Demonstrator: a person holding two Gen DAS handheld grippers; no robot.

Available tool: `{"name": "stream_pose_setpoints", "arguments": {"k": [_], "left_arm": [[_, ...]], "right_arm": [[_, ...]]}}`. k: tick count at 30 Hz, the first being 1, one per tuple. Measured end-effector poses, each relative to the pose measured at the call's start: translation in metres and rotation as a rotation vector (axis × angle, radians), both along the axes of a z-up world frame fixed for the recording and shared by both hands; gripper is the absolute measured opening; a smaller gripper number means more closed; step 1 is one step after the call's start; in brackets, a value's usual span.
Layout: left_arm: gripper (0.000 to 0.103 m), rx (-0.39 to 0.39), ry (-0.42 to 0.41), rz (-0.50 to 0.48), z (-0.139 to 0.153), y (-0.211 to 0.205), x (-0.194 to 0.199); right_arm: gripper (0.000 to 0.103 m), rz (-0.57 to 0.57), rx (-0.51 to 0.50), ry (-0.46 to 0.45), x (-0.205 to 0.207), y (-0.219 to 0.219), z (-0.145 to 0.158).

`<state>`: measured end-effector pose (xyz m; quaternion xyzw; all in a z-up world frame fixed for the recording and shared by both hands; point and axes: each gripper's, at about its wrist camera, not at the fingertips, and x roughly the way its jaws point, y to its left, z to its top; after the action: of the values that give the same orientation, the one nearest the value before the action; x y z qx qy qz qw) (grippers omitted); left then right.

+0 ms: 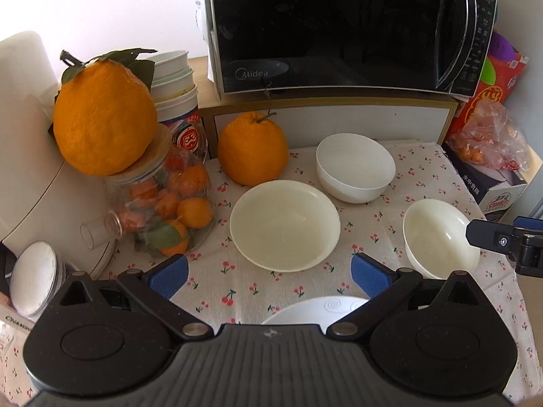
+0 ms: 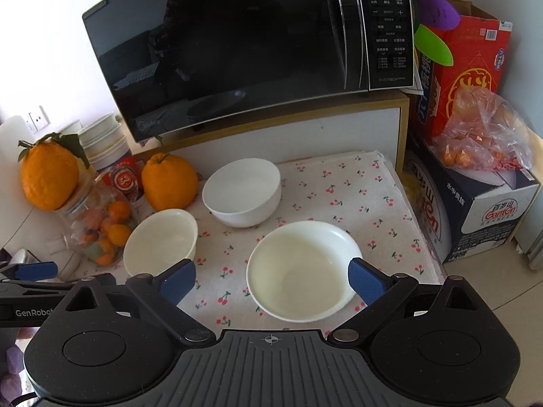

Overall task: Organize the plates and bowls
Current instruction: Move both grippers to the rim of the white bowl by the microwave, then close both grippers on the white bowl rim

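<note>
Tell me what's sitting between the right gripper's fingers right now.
In the right wrist view, the open right gripper frames a cream bowl resting on the cherry-print cloth. The fingers aren't clearly touching its rim.

A black microwave sits ahead of me on a white cabinet. Below lies a cherry-print cloth, with a big orange at its back edge. Left, another orange tops a jar of small oranges. Right, a bag of fruit rests on a box.
</note>
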<state>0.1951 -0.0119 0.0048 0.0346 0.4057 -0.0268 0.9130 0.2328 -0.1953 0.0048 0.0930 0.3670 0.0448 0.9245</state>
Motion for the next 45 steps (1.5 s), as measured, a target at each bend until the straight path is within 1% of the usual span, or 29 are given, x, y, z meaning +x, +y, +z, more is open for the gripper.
{"name": "stream_pose_setpoints", "arguments": {"k": [4,8,11,14,16,17,19,22,26,29,31,32,37,38,40,42,45], "left_arm": [[0.102,-0.010,-0.018,-0.026,0.002,-0.005,0.030],[0.102,-0.047,-0.025,-0.107,-0.001,-0.014,0.058],[0.099,-0.078,-0.014,-0.149,-0.005,-0.019,0.080],[0.091,-0.114,0.016,-0.163,-0.009,-0.022,0.102],[0.081,-0.136,0.036,-0.160,-0.012,-0.022,0.114],[0.078,-0.149,0.046,-0.156,-0.014,-0.021,0.119],[0.065,-0.175,0.069,-0.155,-0.018,-0.020,0.127],[0.052,-0.201,0.101,-0.161,-0.024,-0.020,0.137],[0.044,-0.209,0.130,-0.171,-0.032,-0.024,0.145],[0.039,-0.207,0.149,-0.170,-0.038,-0.027,0.153],[0.034,-0.202,0.158,-0.161,-0.042,-0.030,0.156],[0.033,-0.198,0.161,-0.156,-0.044,-0.031,0.157],[0.021,-0.197,0.183,-0.144,-0.053,-0.032,0.163],[0.021,-0.192,0.184,-0.144,-0.054,-0.033,0.163],[0.016,-0.180,0.188,-0.146,-0.055,-0.034,0.165],[0.014,-0.180,0.190,-0.144,-0.056,-0.033,0.165],[0.011,-0.177,0.190,-0.144,-0.056,-0.033,0.165]], "right_arm": [[0.098,0.008,-0.009,0.007,0.031,0.002,-0.001],[0.098,0.014,0.036,0.042,0.064,0.002,-0.009],[0.098,0.018,0.071,0.078,0.087,-0.002,-0.018],[0.098,0.013,0.117,0.105,0.107,-0.009,-0.026],[0.098,0.004,0.160,0.115,0.118,-0.015,-0.031],[0.098,-0.001,0.182,0.118,0.124,-0.018,-0.033],[0.098,-0.009,0.218,0.129,0.133,-0.022,-0.038],[0.097,-0.032,0.262,0.158,0.148,-0.025,-0.046],[0.095,-0.046,0.312,0.166,0.160,-0.028,-0.055],[0.086,-0.046,0.325,0.178,0.167,-0.027,-0.063],[0.075,-0.042,0.325,0.190,0.169,-0.025,-0.068],[0.073,-0.040,0.326,0.195,0.169,-0.024,-0.070],[0.050,-0.035,0.322,0.212,0.174,-0.019,-0.079],[0.048,-0.034,0.320,0.213,0.174,-0.018,-0.080],[0.041,-0.034,0.316,0.214,0.175,-0.017,-0.082],[0.039,-0.029,0.312,0.216,0.175,-0.015,-0.081],[0.030,-0.020,0.305,0.216,0.176,-0.012,-0.081]]}}
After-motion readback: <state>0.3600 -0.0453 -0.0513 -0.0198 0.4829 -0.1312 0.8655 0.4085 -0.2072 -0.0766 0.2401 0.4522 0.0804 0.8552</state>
